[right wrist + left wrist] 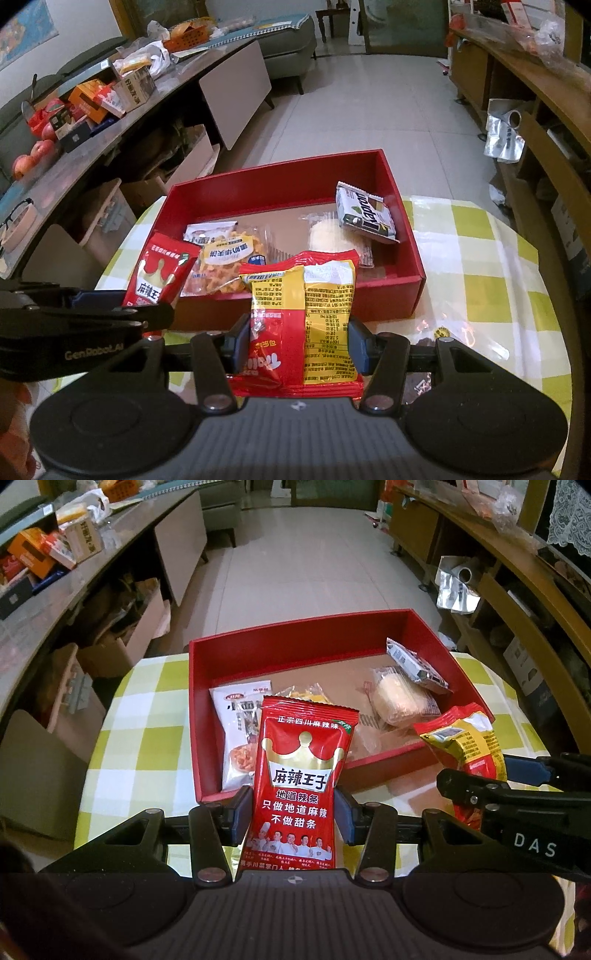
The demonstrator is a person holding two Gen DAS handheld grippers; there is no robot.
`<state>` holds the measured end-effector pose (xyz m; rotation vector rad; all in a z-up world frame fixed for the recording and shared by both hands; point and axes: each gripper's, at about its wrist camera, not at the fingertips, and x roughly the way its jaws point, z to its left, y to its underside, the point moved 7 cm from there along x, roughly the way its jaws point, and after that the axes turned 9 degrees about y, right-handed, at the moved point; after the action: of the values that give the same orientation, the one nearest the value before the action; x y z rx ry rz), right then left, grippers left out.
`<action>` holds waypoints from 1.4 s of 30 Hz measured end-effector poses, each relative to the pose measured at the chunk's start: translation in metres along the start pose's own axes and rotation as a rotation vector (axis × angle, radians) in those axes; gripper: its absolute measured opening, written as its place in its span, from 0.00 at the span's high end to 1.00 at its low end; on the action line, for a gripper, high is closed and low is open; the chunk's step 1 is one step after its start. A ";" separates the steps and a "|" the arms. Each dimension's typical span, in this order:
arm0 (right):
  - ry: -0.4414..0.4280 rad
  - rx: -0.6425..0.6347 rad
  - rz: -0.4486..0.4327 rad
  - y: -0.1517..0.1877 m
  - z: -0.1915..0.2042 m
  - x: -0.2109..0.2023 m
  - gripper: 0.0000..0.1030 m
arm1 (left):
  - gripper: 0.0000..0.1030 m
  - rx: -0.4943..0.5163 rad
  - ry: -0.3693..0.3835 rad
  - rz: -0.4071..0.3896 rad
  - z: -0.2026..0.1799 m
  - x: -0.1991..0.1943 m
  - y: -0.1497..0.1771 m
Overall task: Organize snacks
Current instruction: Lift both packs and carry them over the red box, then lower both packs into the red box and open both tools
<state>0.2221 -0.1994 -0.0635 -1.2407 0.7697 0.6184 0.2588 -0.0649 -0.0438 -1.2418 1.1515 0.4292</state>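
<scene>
**Left wrist view: two snack packets gripped in front of a red box**

Left wrist view puts the table (122, 701), under a yellow-green checked cloth, across the middle of the frame, with a long cluttered counter (96, 572) curving down the left edge. On the table, at centre frame, stands the open red box (295, 635). Inside it, a white noodle packet (236, 731) lies at the lower left, a clear-wrapped pale cake (399, 701) at right of centre, and a grey wafer packet (413, 664) leans over that cake toward the right wall. An orange snack bag (229, 266), plain in the right wrist view, lies at the box's lower left.

At lower centre of the left wrist view, the left gripper (293, 816) pinches a red spicy-strip packet (301, 775) upright, blue pads pressed on both its sides, in front of the box's near wall. The right gripper (297, 343), at lower centre of its own view, clamps a red and yellow packet (306, 321) the same way, back label facing the camera, just short of the box's near wall.
</scene>
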 end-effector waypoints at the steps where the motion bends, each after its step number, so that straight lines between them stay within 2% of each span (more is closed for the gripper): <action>1: 0.000 0.001 0.000 -0.001 0.000 0.001 0.43 | 0.47 0.003 -0.004 -0.003 0.000 0.000 -0.001; 23: 0.017 0.020 0.002 -0.019 -0.003 0.021 0.43 | 0.47 -0.007 -0.014 -0.016 -0.002 0.013 -0.022; 42: 0.028 0.039 -0.004 -0.043 -0.003 0.049 0.43 | 0.47 -0.029 -0.050 -0.016 0.006 0.033 -0.041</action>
<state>0.2842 -0.2118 -0.0776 -1.2169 0.7990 0.5813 0.3082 -0.0832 -0.0520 -1.2581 1.0954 0.4637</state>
